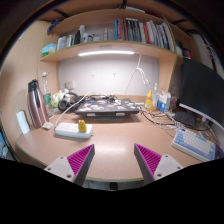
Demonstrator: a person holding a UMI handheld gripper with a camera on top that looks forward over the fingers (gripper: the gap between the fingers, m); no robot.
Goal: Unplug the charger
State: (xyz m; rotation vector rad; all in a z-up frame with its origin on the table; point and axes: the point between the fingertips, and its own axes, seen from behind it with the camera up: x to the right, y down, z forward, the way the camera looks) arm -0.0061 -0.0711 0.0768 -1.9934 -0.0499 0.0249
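A white power strip (73,129) lies on the wooden desk (112,140), ahead of my left finger. A small yellowish charger plug (81,124) stands in its top. My gripper (113,158) is open and empty, with its magenta pads (76,158) spread wide above the desk's near part. The strip is well beyond the fingertips.
A dark flask (37,103) and a white socket box (23,122) stand at the left. A laptop (107,107) with clutter sits at the back. Bottles (150,99), a monitor (198,92) and a keyboard (194,142) are at the right. A bookshelf (110,35) hangs above.
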